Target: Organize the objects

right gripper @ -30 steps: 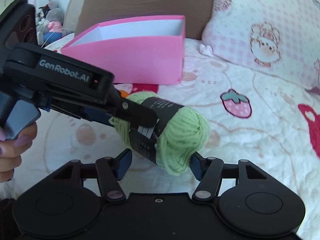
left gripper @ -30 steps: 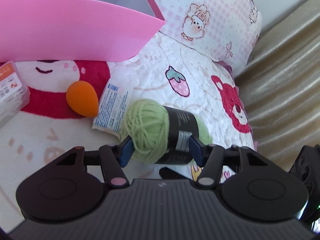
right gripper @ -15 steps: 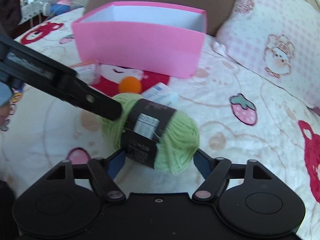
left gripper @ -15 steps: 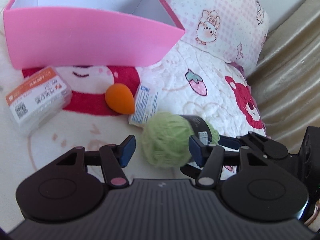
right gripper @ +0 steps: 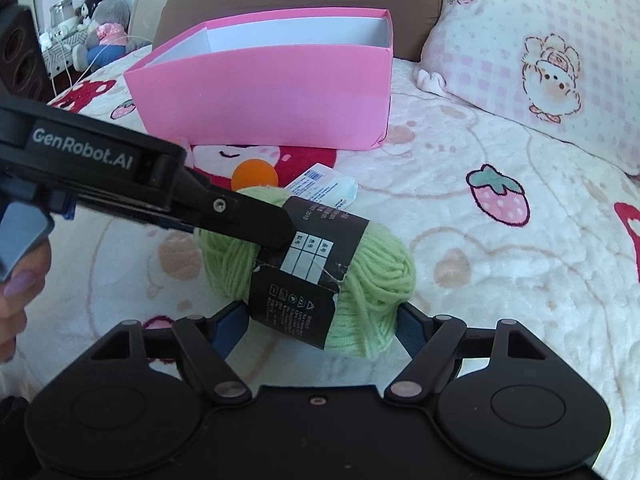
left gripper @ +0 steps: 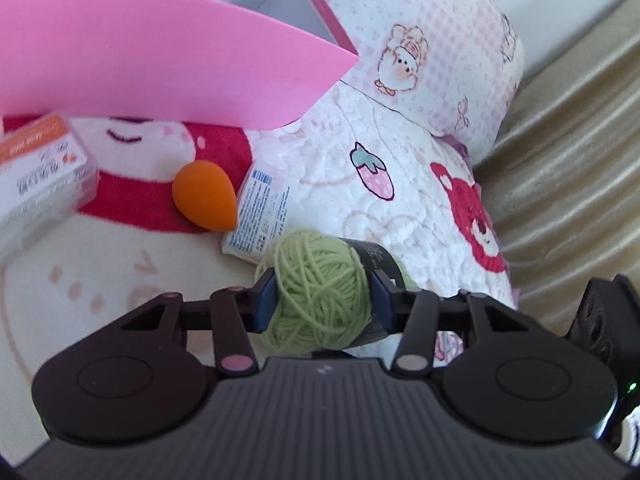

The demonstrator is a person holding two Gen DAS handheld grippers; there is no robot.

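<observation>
The ball of light green yarn with a black paper label point(left gripper: 320, 300) is clamped at one end between the blue pads of the left gripper point(left gripper: 322, 300), whose jaws have just been closing onto it. The left gripper is pointed downward over the quilted cartoon-print bedspread point(left gripper: 400, 208). In the right wrist view, its black finger point(right gripper: 240, 220) is laid across the top of the ball. The right gripper point(right gripper: 320, 328) is angled steeply down, its jaws spread on either side of the ball's other end; pad contact cannot be confirmed. The ball is located in front of the open pink rectangular cardboard box point(right gripper: 264, 92), near an orange teardrop-shaped makeup sponge point(left gripper: 204, 194).
</observation>
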